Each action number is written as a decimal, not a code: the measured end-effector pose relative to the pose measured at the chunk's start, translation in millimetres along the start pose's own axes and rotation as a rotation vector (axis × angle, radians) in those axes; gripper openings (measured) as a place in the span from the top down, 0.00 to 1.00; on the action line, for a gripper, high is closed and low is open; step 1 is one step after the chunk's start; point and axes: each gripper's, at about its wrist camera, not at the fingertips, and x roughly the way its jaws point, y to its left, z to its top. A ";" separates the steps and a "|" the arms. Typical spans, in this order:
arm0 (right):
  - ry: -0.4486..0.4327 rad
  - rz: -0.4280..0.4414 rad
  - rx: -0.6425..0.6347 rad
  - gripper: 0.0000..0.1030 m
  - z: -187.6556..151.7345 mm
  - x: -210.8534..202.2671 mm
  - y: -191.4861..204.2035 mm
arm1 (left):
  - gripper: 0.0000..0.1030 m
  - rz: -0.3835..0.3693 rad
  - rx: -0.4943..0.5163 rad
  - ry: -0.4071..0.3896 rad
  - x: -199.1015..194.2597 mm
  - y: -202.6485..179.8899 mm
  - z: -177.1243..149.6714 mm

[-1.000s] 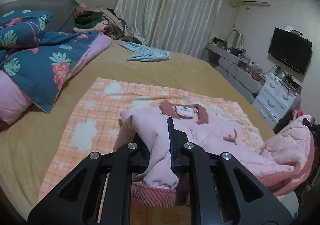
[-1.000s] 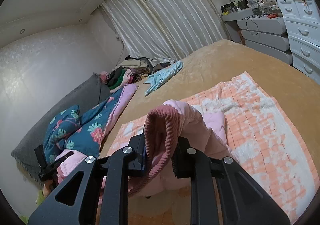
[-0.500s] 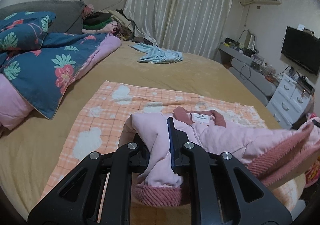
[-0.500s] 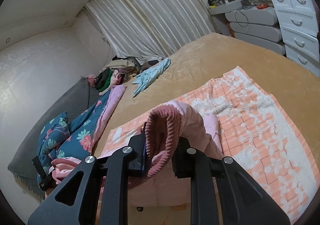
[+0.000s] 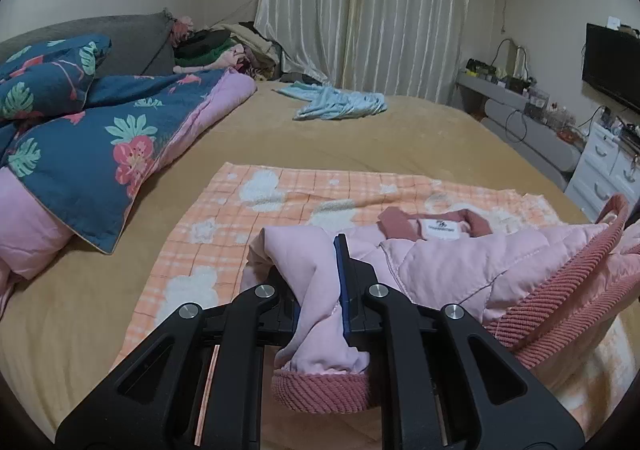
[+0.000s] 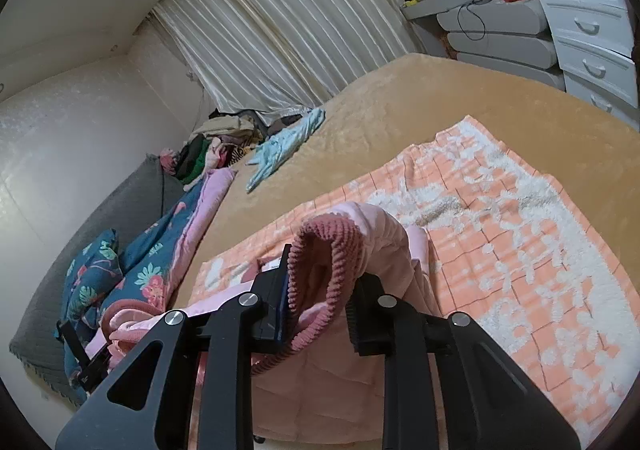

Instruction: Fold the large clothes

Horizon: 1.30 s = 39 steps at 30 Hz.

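Observation:
A pink quilted jacket (image 5: pixel 460 262) with dark pink ribbed trim lies partly on an orange checked blanket (image 5: pixel 280 201) on the bed. My left gripper (image 5: pixel 316 270) is shut on a pink sleeve, whose ribbed cuff (image 5: pixel 320 390) hangs below the fingers. In the right wrist view my right gripper (image 6: pixel 324 278) has the other ribbed cuff (image 6: pixel 320 250) between its jaws. These jaws are opening, and the cuff still fills the gap and touches both pads. The sleeve (image 6: pixel 384 226) drapes over the right finger. The collar and label (image 5: pixel 440 226) face up.
A tan bed cover (image 5: pixel 360 137) surrounds the blanket. A floral blue quilt (image 5: pixel 92 153) is heaped at the left, and a light blue garment (image 5: pixel 340 105) lies at the far side. Piled clothes (image 5: pixel 224 49) sit by the curtain. White drawers (image 6: pixel 592 21) stand at the right.
Both grippers have moved forward and down with the sleeves, bringing the jacket lower over the blanket. The gap between the right jaws has widened a little.

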 end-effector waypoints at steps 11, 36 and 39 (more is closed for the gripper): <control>0.043 -0.016 0.029 0.72 -2.5 43.8 -21.1 | 0.93 0.018 0.013 0.043 38.1 2.8 -10.5; 0.117 -0.225 -0.170 0.09 -72.8 71.9 -47.8 | 0.45 -0.109 -0.118 0.075 65.9 8.5 -14.1; 0.133 -0.244 -0.218 0.09 -83.1 78.9 -50.6 | 0.09 -0.096 -0.102 -0.011 39.2 8.9 -7.6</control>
